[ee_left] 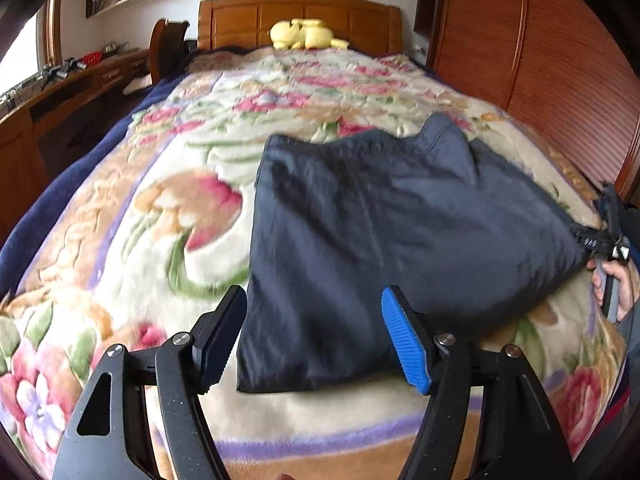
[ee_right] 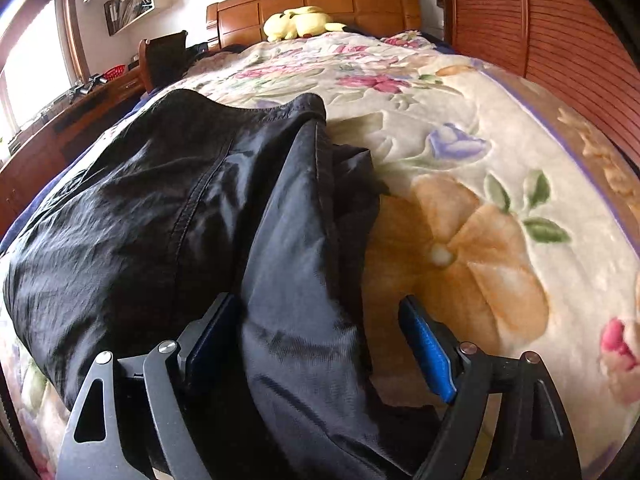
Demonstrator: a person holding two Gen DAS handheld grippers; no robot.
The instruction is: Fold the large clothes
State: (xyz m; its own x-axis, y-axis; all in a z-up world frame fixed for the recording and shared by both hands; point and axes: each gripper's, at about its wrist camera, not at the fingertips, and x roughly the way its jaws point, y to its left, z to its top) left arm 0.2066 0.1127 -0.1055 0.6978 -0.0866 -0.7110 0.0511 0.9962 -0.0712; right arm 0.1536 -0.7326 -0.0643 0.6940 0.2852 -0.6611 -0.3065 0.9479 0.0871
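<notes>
The dark garment [ee_left: 400, 232] lies folded on the bed's floral blanket [ee_left: 168, 208], its near edge between the spread fingers of the left gripper [ee_left: 314, 340], pads clear of it. The right gripper [ee_right: 320, 348] is likewise spread, a fold lying between its fingers. Beyond the fingers: wooden headboard [ee_left: 300, 16], yellow plush toy [ee_left: 304, 34], slatted wardrobe [ee_left: 540, 60] right, bench [ee_left: 72, 80] left.

Slightly shiny dark garment [ee_right: 168, 208] (perhaps nylon), fleecy blanket [ee_right: 480, 168], wooden headboard [ee_right: 320, 0]

Blanket [ee_left: 132, 208] left of the jacket [ee_left: 380, 220] lay clear; wardrobe [ee_left: 560, 60] walled the right edge, plush [ee_left: 304, 34] sat far at the headboard [ee_left: 300, 16].
</notes>
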